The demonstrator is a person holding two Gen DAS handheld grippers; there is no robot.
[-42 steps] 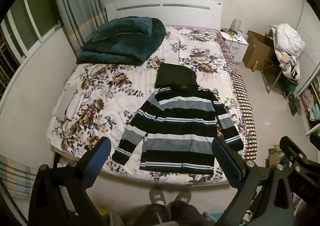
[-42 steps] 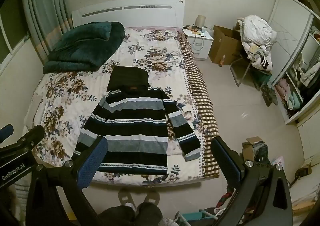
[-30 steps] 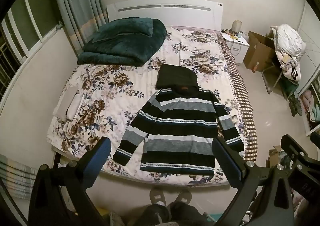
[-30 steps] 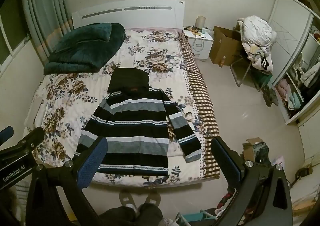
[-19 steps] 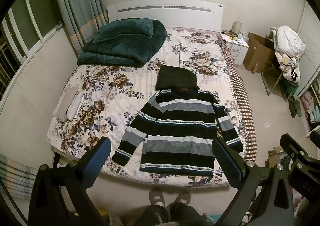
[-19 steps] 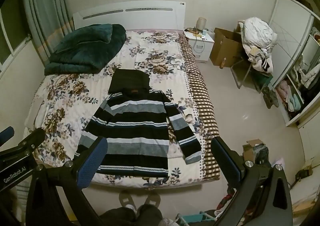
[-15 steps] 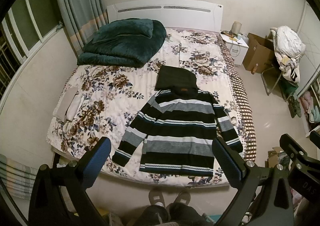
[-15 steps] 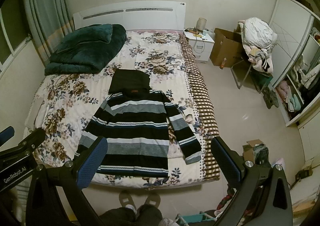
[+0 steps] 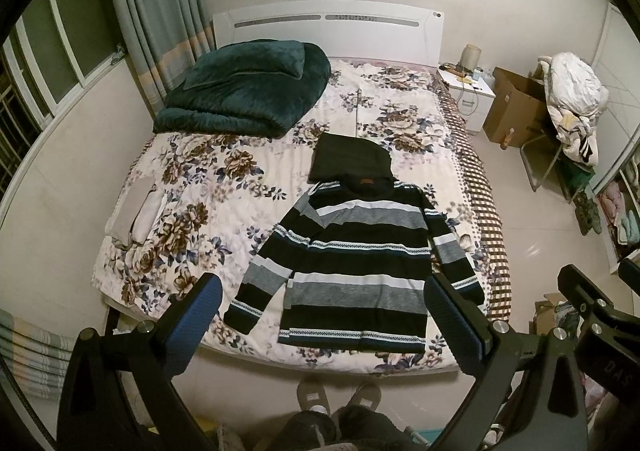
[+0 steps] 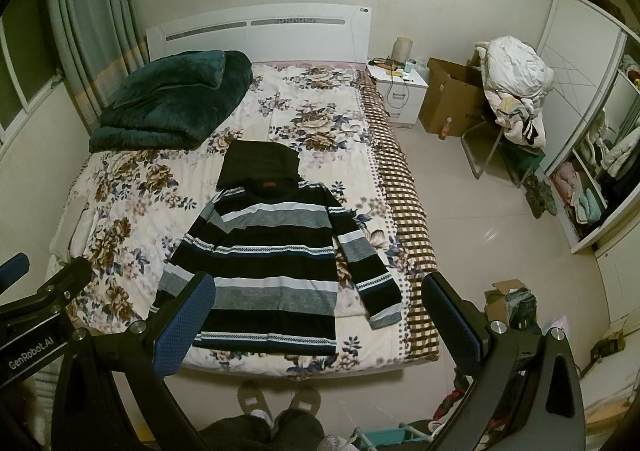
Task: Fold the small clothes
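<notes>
- My left gripper (image 9: 324, 315) hung high above the foot of the bed (image 9: 192, 211), jaws spread wide, holding nothing.
- My right gripper (image 10: 316, 315) hung at the same height beside it, jaws just as wide and empty.
- The hoodie (image 9: 360, 251) lay flat on the flowered sheet, on the right half of the bed, hem toward me near the foot edge.
- Its black hood (image 9: 350, 161) pointed toward the headboard (image 9: 328, 25), spread flat.
- Both sleeves were stretched out and angled down from the shoulders; the right cuff (image 10: 386, 317) ended near the checked border (image 10: 404, 211) of the bedding.
- A green blanket (image 9: 244, 89) sat folded at the far left corner, well apart from the hoodie.
- A pale folded item (image 9: 134, 215) rested at the left edge of the bed.
- My slippers (image 10: 276, 399) stood on the floor just below the foot of the bed.
</notes>
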